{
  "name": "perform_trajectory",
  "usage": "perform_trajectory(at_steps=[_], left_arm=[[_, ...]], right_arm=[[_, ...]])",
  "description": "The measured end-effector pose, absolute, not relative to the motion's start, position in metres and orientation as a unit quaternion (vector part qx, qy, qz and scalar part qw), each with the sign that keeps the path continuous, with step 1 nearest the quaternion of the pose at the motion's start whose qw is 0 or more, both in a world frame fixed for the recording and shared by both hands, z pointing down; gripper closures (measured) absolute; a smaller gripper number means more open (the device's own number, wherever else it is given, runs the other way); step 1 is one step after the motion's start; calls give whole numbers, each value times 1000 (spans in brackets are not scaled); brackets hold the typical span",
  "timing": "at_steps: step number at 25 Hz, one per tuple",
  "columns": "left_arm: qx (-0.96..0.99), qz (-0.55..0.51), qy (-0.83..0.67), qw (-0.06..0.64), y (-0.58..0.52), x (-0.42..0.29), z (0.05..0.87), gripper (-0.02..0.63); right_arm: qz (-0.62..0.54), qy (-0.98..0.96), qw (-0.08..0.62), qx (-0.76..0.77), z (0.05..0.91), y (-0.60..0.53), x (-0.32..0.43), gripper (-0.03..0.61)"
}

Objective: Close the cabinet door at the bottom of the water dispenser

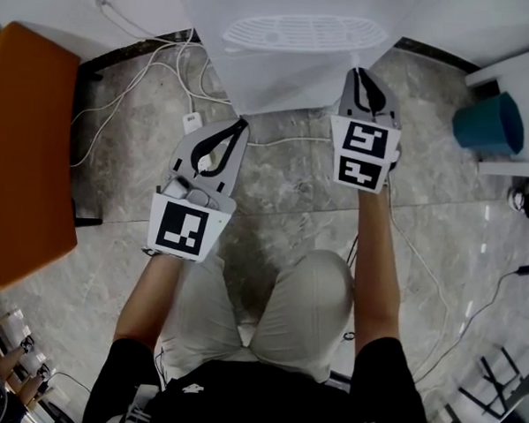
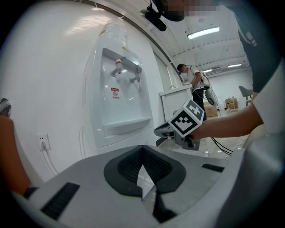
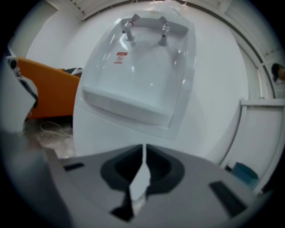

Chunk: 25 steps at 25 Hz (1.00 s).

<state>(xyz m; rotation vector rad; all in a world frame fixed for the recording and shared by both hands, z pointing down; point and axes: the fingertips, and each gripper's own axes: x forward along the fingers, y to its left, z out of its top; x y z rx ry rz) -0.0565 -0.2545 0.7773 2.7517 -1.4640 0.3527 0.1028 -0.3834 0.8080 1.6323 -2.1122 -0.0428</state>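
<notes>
White water dispenser (image 1: 300,40) seemingly hides its cabinet door; left gripper (image 1: 241,124) and right gripper (image 1: 358,74), pressed together empty, could push blind and miss.

Marbled floor (image 1: 292,190), white cables (image 1: 139,76), perhaps a plug (image 1: 191,121)

The person wears a black short-sleeved top (image 1: 263,401) and light beige trousers (image 1: 286,309). The left gripper (image 1: 241,124) and the right gripper (image 1: 357,74) are alike: each has a pale grey, wedge-shaped shell narrowing to black, finely ridged jaw pads that frame a teardrop-shaped opening. The left marker cube (image 1: 189,230) and the right marker cube (image 1: 365,154) are white, printed with black square patterns.
</notes>
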Motion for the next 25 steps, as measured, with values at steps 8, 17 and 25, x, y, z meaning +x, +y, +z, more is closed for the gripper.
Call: perform_trajectory(at_steps=[8,17,25], left_arm=[[870,115,-479,11,-250,-64,769,606],[872,110,-476,7,-250,-69,701,606],[873,116,-473,17,-232,-75,601,606]], right_arm=[[14,-799,208,563,779,-348,88,541],[35,-823,171,540,706,-310,73,543],[70,-833,153,528,612,-274,62,543]])
